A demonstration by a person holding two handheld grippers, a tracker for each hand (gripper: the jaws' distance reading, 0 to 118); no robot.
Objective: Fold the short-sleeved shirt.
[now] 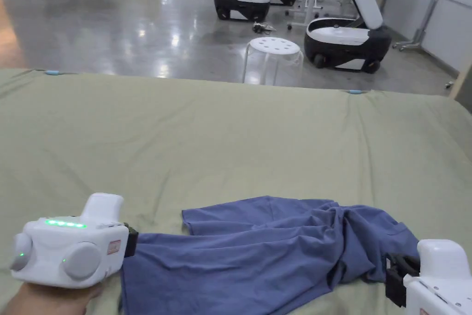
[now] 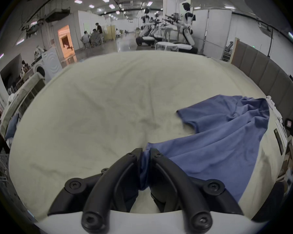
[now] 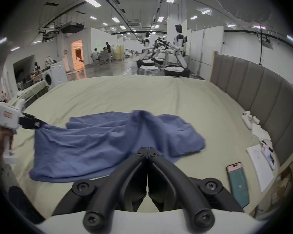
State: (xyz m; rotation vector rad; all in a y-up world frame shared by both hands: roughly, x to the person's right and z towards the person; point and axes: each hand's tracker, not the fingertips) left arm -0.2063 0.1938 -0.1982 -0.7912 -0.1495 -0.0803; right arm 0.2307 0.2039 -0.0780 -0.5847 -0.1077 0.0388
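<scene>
The blue short-sleeved shirt (image 1: 258,251) lies rumpled at the near edge of the bed, spread on the pale green sheet (image 1: 230,136), with 1 sleeve (image 2: 189,117) lying flat and pointing toward the far side. Over on the left, the left gripper (image 2: 145,150) has a corner of the shirt bunched right between its 2 black jaws, and both jaws press on the cloth; from the right gripper view the fabric runs from that pinch in a taut line back to the body of the garment. The person's hand (image 1: 46,300) wraps the white handle below it.

On the right, the right gripper (image 3: 147,150) has its jaws brought tight together, tips meeting at the shirt's near edge. Whether any cloth sits between those tips, the pictures do not settle. In the head view its black front touches the shirt's right-hand end, where the cloth is heaped into thick folds (image 1: 350,237).

A smartphone (image 3: 238,183) and some white papers (image 3: 259,166) lie on the sheet to the right, beside the padded grey headboard (image 3: 254,84). Beyond the bed stand a white perforated stool (image 1: 273,60) and 2 wheeled robots (image 1: 348,39) on the glossy floor.
</scene>
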